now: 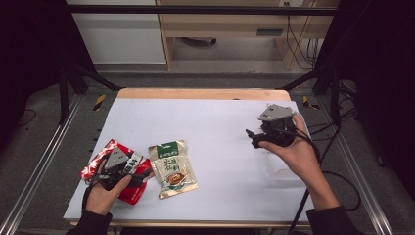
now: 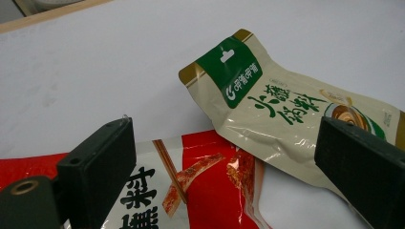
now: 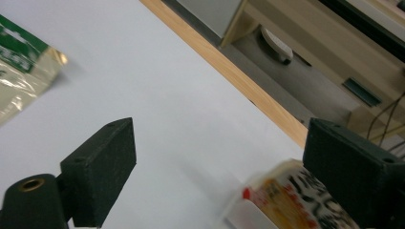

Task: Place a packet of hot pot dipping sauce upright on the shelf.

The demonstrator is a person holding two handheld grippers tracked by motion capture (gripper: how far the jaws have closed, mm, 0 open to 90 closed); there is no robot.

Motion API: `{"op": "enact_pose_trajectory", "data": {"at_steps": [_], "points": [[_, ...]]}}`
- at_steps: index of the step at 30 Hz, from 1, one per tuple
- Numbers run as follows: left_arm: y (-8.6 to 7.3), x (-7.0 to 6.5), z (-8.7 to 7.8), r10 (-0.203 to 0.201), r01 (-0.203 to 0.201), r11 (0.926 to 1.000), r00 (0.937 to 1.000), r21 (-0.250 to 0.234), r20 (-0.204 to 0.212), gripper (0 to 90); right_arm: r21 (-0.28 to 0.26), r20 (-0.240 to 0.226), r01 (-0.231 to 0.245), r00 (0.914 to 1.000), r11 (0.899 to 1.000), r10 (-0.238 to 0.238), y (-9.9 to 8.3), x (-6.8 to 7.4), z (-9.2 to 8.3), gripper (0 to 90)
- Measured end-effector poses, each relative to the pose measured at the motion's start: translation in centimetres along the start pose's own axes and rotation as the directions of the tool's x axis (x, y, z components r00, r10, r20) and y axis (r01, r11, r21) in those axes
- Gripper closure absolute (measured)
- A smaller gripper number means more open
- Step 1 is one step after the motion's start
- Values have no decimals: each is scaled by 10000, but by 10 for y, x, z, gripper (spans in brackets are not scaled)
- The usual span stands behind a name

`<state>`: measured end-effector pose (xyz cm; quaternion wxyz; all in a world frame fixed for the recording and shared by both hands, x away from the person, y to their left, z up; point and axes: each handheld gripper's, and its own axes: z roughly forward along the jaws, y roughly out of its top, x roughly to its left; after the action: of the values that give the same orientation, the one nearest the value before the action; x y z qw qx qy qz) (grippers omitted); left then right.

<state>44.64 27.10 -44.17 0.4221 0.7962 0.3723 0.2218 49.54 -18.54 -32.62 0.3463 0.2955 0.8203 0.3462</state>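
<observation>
Two sauce packets at near-left of worktop (image 1: 220, 112): red packet (image 1: 105, 154) under left hand-held gripper (image 1: 142, 178), beige packet with green header (image 1: 172, 169) just beside it, corner overlapping the red one. Left gripper view: jaws wide apart, nothing clamped, straddling the red packet (image 2: 200, 191) and the beige packet's (image 2: 286, 109) lower edge. Likely lined up for a pick, or just parked over the pile. Further out, right side: right hand-held gripper (image 1: 252, 137) raised above worktop, pointing left, jaws spread wide, empty. Right gripper view: blurred pale packet with orange print (image 3: 286, 200) lying on worktop below the far jaw, no pad contact. Looks freshly set down apart from the other two, probably sorting by type. Bare white worktop beyond, wooden edge at back.
</observation>
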Motion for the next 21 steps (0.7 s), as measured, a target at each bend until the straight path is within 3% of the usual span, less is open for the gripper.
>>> {"op": "enact_pose_trajectory", "data": {"at_steps": [1,3,5,6,11,21], "points": [[0,0,0,-6,6,10000,10000,-32,6,60,-204,-202,-108,9997,9997,104,1,13,4,127],[1,-1,0,41,-40,10000,10000,-58,82,60,-202,-365,-80,9993,9998,73,1,18,6,126],[2,-3,0,140,-140,9999,9998,-43,152,57,-29,-797,-64,9968,10000,62,0,42,19,125],[2,-3,1,159,-158,9999,9997,-50,159,57,-29,-797,-64,9968,10000,62,0,42,19,125],[3,-4,3,179,-180,9998,9996,45,211,56,113,-1355,-202,9905,9997,216,-3,75,42,134],[7,1,6,231,-234,9996,9994,125,261,59,280,-1891,-701,9792,9971,741,-15,109,68,143]]}}
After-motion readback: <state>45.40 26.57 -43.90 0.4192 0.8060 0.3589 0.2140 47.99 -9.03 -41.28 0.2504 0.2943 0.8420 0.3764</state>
